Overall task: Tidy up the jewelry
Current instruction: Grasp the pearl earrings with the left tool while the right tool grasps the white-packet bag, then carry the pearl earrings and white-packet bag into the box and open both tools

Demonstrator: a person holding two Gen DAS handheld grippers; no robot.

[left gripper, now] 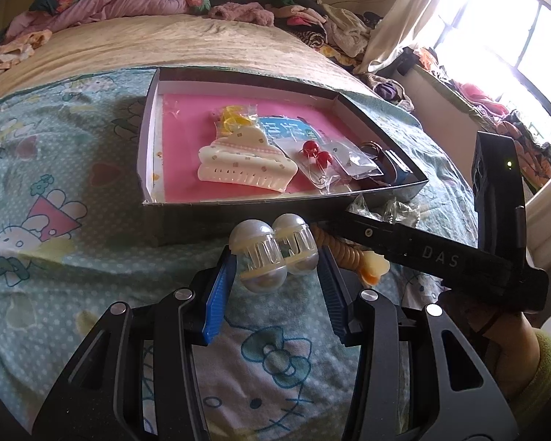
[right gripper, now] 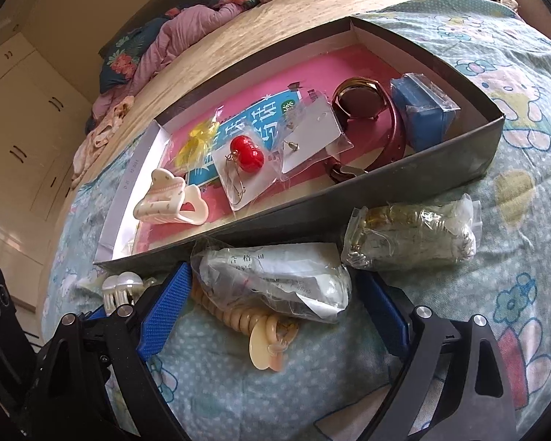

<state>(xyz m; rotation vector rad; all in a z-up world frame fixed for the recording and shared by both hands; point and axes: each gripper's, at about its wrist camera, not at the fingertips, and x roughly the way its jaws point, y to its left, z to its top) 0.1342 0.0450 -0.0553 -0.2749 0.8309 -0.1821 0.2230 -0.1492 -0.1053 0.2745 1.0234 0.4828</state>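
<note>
Just outside the box (left gripper: 238, 209) front wall, left gripper (left gripper: 278, 257) clamps pearl clip (left gripper: 275, 253) for boxing; right gripper (right gripper: 272, 294), jaws apart, straddles plastic packet (right gripper: 272, 279).

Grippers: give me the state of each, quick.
Left gripper: shut on the pearl clip.
Right gripper: open, astride a plastic bag, not gripping.

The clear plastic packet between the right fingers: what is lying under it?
A cream spiral hair tie pokes out from under the clear plastic packet, resting on the bedsheet. Its upper coils are covered.
</note>
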